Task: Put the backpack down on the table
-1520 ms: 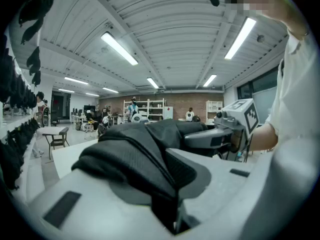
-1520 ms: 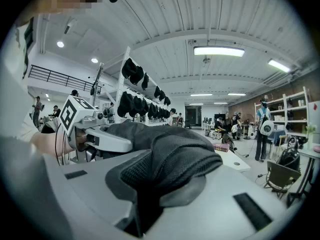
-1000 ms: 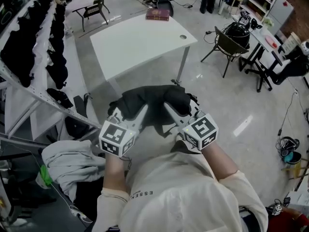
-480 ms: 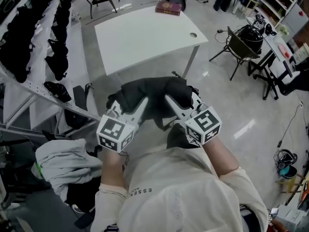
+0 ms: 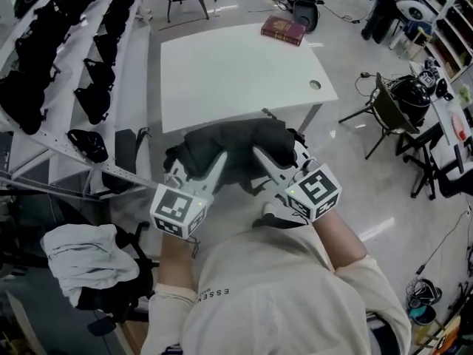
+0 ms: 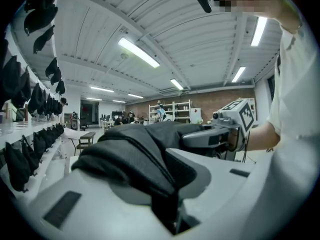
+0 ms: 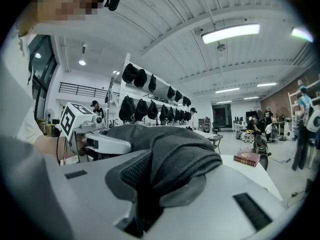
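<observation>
Short of the white rectangular table (image 5: 222, 72), my left gripper (image 5: 211, 172) and right gripper (image 5: 267, 167) clamp the black fabric backpack (image 5: 236, 143); lowering it there comes next.

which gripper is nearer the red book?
Right. The right gripper, clamped on the backpack, has the red book almost straight ahead; the left gripper clamps the backpack's other side, farther away.
</observation>
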`<state>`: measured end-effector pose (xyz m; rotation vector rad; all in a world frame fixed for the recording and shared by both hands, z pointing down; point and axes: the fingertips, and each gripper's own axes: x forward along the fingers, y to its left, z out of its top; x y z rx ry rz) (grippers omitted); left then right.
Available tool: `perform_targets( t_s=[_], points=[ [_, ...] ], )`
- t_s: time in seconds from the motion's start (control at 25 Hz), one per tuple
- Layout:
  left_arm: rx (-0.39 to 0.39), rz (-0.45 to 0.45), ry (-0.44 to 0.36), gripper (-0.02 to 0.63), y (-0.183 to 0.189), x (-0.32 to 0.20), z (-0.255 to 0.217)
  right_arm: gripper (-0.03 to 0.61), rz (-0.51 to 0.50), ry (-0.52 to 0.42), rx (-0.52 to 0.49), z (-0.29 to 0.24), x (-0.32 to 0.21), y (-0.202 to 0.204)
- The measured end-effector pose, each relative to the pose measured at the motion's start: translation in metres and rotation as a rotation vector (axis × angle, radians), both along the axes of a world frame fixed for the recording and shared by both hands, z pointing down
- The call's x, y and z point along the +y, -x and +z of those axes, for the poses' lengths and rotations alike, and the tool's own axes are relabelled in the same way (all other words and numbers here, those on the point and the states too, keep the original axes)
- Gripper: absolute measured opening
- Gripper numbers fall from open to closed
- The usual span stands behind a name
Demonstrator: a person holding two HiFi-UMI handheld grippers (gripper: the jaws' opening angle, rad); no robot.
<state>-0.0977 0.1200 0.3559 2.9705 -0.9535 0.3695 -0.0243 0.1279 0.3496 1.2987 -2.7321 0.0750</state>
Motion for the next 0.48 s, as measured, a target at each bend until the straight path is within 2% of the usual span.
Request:
perform_targets(
  t_s=[0.24, 0.48],
  points=[
    [0.010, -0.072, -0.014, 0.081, -0.042, -0.049, -0.007, 0.075, -0.081, -0.019, 0.013, -0.007, -0.054, -0.042],
    [0.040, -0.117, -0.046, 0.081, -0.080, -0.095, -0.021, 0.077, -0.153, -0.084, 0.053, -0.025, -0.104, -0.079]
  ],
)
